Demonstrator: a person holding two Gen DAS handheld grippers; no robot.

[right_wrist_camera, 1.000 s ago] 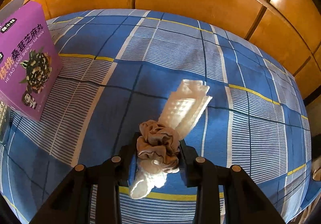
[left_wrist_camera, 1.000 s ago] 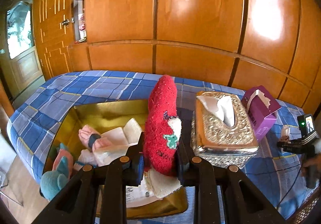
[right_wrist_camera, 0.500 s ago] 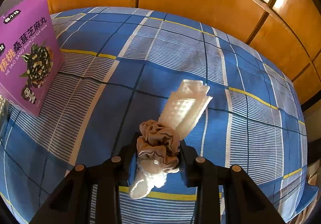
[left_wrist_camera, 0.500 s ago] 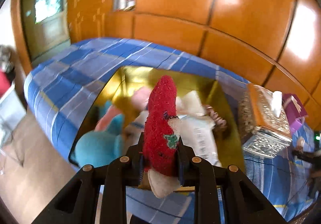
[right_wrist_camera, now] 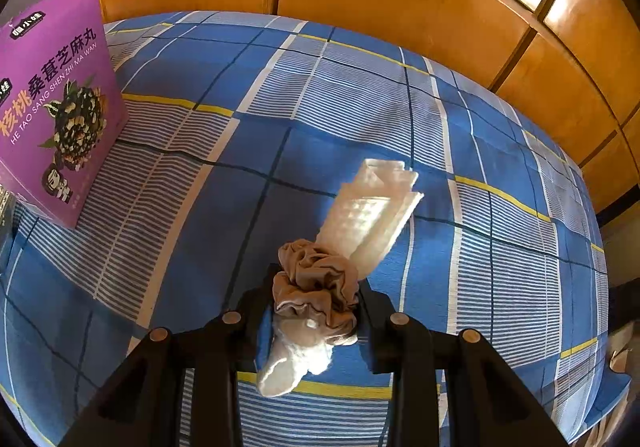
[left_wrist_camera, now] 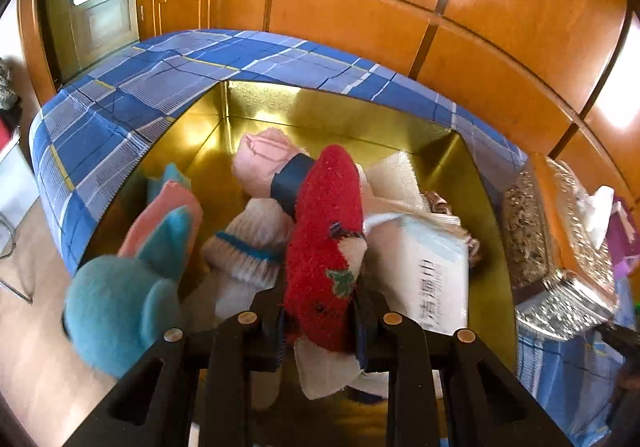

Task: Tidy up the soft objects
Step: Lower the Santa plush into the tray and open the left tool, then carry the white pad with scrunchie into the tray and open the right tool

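My left gripper (left_wrist_camera: 318, 311) is shut on a fuzzy red sock (left_wrist_camera: 326, 243) with a white heel and green motif, held upright over a gold box (left_wrist_camera: 490, 247). The box holds a teal and pink plush toy (left_wrist_camera: 124, 295), a rolled pink item with a dark band (left_wrist_camera: 268, 163), a white sock with a teal stripe (left_wrist_camera: 244, 247) and a white printed packet (left_wrist_camera: 432, 275). My right gripper (right_wrist_camera: 314, 311) is shut on a beige scrunchie (right_wrist_camera: 316, 287) wrapped round a rolled white waffle cloth (right_wrist_camera: 372, 211), just above the blue plaid bedspread (right_wrist_camera: 200, 151).
A purple snack box (right_wrist_camera: 52, 111) stands at the left of the right wrist view. A silver tissue box (left_wrist_camera: 560, 239) stands right of the gold box. Wooden panel walls (left_wrist_camera: 440, 7) run behind the bed. The bed edge and floor (left_wrist_camera: 24, 347) lie at the left.
My left gripper has carried the red sock left and forward until it is over the gold box, which now fills the view. The right gripper has stayed almost still with its bundle.
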